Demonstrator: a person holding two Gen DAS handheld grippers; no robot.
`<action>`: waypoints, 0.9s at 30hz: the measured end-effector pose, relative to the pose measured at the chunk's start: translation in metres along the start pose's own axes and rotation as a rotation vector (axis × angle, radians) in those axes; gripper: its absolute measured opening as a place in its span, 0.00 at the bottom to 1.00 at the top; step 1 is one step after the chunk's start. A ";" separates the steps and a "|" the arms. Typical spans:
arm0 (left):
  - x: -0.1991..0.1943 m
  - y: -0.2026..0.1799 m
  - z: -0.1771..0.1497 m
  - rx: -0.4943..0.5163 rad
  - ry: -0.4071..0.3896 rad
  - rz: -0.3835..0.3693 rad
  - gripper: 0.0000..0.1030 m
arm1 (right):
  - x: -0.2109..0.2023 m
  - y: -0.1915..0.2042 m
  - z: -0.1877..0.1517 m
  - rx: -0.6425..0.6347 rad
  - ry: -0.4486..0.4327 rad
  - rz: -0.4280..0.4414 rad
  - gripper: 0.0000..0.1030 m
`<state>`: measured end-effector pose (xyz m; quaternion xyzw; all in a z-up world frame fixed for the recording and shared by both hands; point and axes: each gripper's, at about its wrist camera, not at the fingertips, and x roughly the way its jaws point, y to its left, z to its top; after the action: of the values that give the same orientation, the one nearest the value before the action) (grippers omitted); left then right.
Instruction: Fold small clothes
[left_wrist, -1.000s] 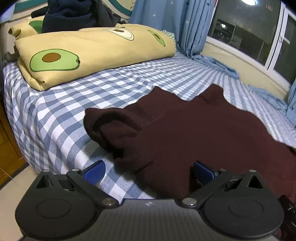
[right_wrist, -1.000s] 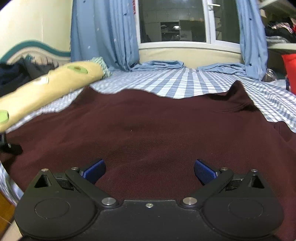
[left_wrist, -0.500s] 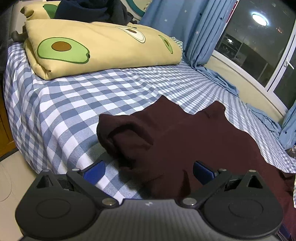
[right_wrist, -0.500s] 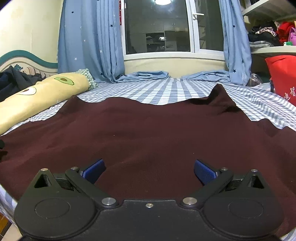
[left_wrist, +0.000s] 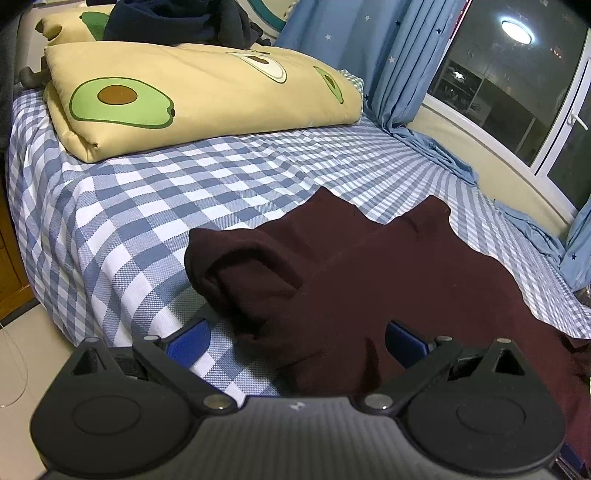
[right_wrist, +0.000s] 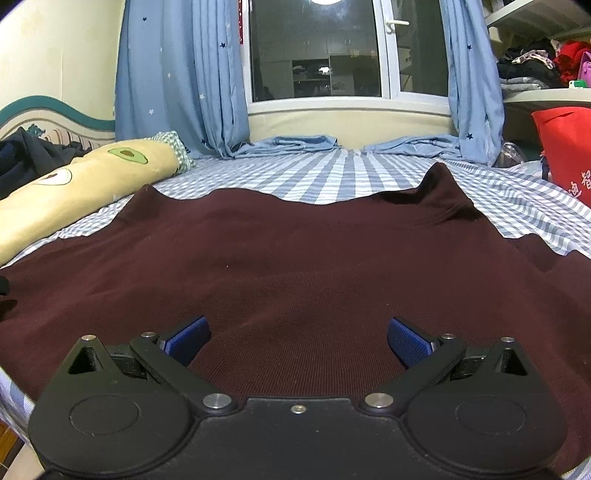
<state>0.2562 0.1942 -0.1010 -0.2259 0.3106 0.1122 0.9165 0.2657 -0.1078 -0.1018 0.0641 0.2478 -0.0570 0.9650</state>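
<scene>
— Bedding? 
— One blue-and-white checked bedsheet (left_wrist: 155, 192); one folded yellow quilt with avocado print (left_wrist: 207, 92), lying near the headboard (right_wrist: 55, 110).
— On top of it? 
— A heap of dark clothing (left_wrist: 177, 22).
— Window side? 
— Blue star-print curtains (right_wrist: 177, 74), hems pooled on the bed; dark window (right_wrist: 317, 51) with a ceiling lamp's reflection (left_wrist: 515, 31).
— Right side? 
— One red bag (right_wrist: 565, 147); shelf of piled clothes (right_wrist: 535, 70).

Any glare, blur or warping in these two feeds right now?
Left wrist: sharp, fisheye bends the window frame; ceiling-light reflection glares in the glass. Right wrist: sharp, the maroon garment reads dark with faint creases; a light reflection clips the top edge.
</scene>
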 end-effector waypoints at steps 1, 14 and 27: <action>0.000 0.000 0.000 0.003 0.001 0.002 0.99 | 0.001 0.000 0.001 -0.001 0.004 0.002 1.00; 0.000 -0.006 0.000 0.018 0.016 -0.003 0.94 | 0.002 -0.002 0.002 -0.004 0.024 0.011 1.00; 0.002 -0.008 0.004 0.019 0.025 0.004 0.86 | 0.004 -0.003 0.004 -0.007 0.049 0.008 1.00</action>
<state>0.2622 0.1893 -0.0966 -0.2182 0.3237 0.1081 0.9143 0.2709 -0.1116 -0.1010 0.0630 0.2714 -0.0508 0.9591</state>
